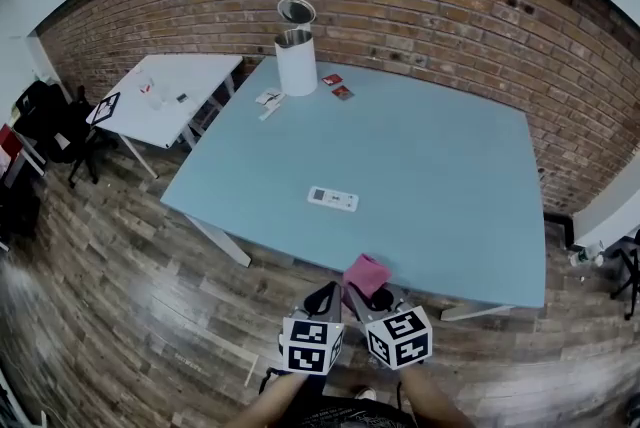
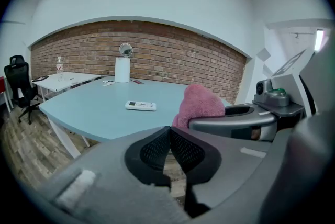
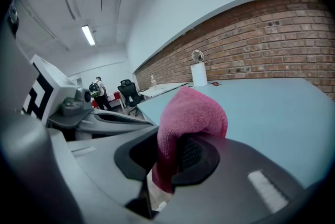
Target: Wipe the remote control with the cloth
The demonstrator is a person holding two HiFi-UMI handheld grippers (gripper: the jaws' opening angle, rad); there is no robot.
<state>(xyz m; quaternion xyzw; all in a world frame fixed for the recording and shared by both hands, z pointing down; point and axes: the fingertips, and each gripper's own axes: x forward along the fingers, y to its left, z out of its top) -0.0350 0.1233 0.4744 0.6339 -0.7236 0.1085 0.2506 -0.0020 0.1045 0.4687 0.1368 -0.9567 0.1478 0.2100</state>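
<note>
**Cloth gripped, remote not yet reached: two slip risks**

The remote control (image 1: 333,199) lies flat and face up, alone near the middle of the light-blue table (image 1: 450,186). On the person's side of the remote, over the table's near edge, the pink cloth (image 1: 366,274) is pinched in the right gripper (image 1: 378,300). It bunches above the jaws, with a tail hanging below. The left gripper (image 1: 322,298), beside it and well short of the remote, has its jaws closed together on nothing.

Judged risks:
- The loose remote may skid under a wipe, since nothing braces it.
- The cloth may drag free of its pinch.
</note>
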